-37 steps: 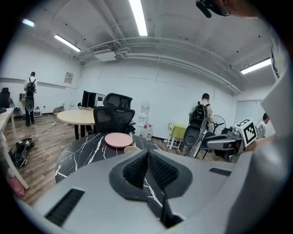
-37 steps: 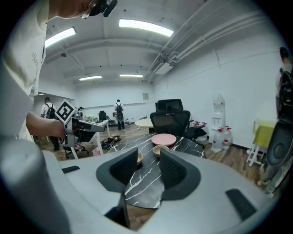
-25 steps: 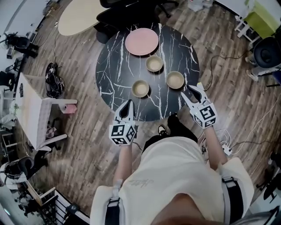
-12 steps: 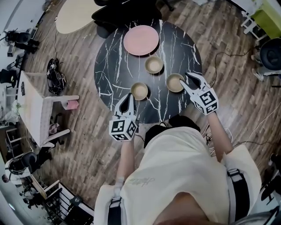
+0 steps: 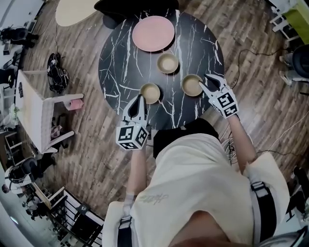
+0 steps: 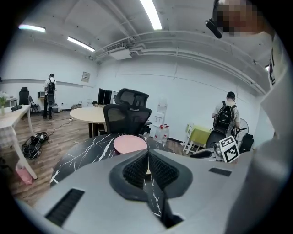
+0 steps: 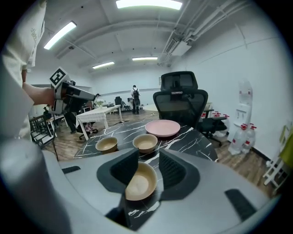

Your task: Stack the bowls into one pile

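wood plank floor (image 5: 87,159), white walls (image 6: 192,91), ceiling strip lights (image 6: 151,13), black office chair (image 6: 128,114)

Right tool (image 5: 205,81) reached the nearest bowl (image 5: 189,86), jaws narrowing.

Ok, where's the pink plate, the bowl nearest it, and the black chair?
pink plate (image 5: 153,34): head view, middle of its flat top.
bowl nearest the plate (image 5: 167,62): head view, its inside bottom.
black chair (image 7: 179,105): right gripper view, its mesh backrest.
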A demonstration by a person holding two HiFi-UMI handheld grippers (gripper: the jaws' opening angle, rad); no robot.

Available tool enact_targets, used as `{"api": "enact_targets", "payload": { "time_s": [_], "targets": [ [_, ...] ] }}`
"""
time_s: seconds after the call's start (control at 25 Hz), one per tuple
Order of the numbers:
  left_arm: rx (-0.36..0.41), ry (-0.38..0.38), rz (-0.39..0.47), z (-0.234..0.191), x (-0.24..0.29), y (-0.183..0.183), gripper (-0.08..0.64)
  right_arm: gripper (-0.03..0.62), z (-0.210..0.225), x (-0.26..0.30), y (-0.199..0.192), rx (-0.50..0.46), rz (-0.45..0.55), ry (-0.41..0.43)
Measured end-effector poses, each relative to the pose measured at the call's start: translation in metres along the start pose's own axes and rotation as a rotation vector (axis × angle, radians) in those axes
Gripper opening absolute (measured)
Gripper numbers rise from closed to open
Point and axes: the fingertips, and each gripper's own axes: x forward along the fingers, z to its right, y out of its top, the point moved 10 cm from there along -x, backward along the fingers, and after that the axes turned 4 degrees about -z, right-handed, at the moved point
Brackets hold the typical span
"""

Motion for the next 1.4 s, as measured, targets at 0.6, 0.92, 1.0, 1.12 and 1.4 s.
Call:
{"api": "enact_targets", "payload": {
  "time_s": [0.6,0.92,1.0,1.12,1.4],
  "targets": [
    [-0.039,0.041,-0.073,-0.02,0.005,-0.007,0.021,0.133,0.012,0.049,-0.058,0.161,-0.187,0.022],
    [-0.073,0.058,-0.083,-0.012,0.01,-0.014,0.021,0.13,0.013,0.061,-0.07,0.185,-0.261,0.056],
    [-0.077,0.057,-0.085,-0.011,0.011,-0.017,0.021,0.124,0.014,0.064,-0.071,0.185,-0.262,0.059],
    [-0.088,0.056,-0.088,-0.01,0.011,-0.022,0.021,0.123,0.016,0.067,-0.076,0.18,-0.279,0.059],
    [-0.127,0.061,-0.084,-0.014,0.016,-0.026,0.021,0.097,0.012,0.073,-0.079,0.176,-0.317,0.043]
  ]
}}
